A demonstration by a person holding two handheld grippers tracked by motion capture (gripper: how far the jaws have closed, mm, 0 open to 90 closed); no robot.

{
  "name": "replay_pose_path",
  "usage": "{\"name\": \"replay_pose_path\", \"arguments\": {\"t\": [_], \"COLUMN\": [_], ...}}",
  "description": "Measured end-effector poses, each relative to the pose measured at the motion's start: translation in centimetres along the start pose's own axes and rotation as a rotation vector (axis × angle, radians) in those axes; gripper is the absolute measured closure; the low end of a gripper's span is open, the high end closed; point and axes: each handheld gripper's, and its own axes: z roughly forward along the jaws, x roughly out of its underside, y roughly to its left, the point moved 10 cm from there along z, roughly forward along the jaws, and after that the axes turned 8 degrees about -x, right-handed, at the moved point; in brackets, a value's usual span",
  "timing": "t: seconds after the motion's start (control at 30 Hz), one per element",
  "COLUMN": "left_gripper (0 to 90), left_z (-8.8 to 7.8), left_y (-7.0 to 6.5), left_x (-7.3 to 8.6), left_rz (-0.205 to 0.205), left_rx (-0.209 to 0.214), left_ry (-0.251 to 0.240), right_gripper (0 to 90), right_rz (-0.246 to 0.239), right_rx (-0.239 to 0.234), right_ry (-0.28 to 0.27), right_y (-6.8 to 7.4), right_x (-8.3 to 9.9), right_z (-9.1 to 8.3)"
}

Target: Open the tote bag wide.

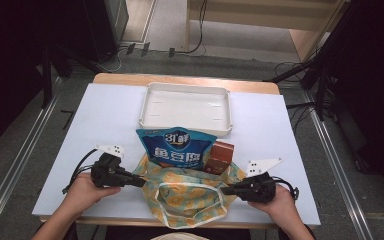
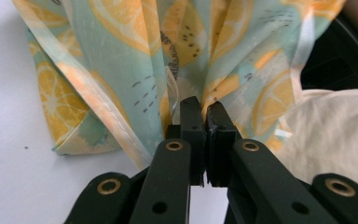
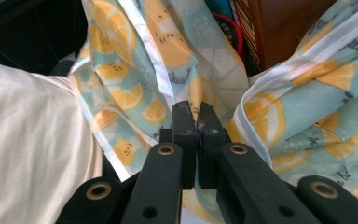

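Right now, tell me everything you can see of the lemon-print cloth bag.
The cloth bag looks like thin fabric, pale teal with orange and yellow lemon slices and white trim along its edges. It lies at the near edge of the white table, mouth spread open. A blue snack packet and a brown carton stick out of its far side. The left gripper and right gripper are each shut on a fold of its rim, at opposite sides.

The desk [image 1: 105,115] is evenly lit from above in the high view, and only faint, soft shadows are cast. The far left and right corners are lost in darkness. Detail there is softened throughout. In both gripper views the nearest cloth is blurred, and the white surface is slightly washed out.
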Motion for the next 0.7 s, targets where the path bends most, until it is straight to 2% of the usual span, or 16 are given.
{"name": "replay_pose_path", "arguments": {"t": [0.17,0.33,0.43,0.5,0.57,0.7], "left_gripper": [88.9,89.6,88.3,86.6,85.1,76.7], "left_z": [1.0,1.7,1.5,1.1,0.7,0.0], "left_y": [0.5,0.2,-0.1,0.0,-0.1,-0.4], "left_x": [0.0,0.2,0.2,0.2,0.2,0.1], "left_rz": [-0.017,-0.003,0.005,0.008,-0.004,0.036], "left_rx": [0.023,0.021,0.036,0.028,0.03,0.016], "left_ry": [-0.004,0.016,0.009,-0.001,-0.01,-0.018], "right_gripper": [90.0,90.0,90.0,89.5,86.6,79.9], "right_rz": [-0.007,0.011,0.005,0.014,0.019,0.009], "right_rx": [-0.011,-0.018,-0.018,-0.019,-0.023,-0.016], "right_ry": [-0.009,0.018,0.03,0.03,0.023,0.015], "right_y": [-0.4,-0.3,-0.1,-0.1,0.0,0.1], "right_x": [0.3,0.5,0.6,0.6,0.4,0.3], "right_z": [0.4,0.7,0.8,0.8,0.6,0.2]}}
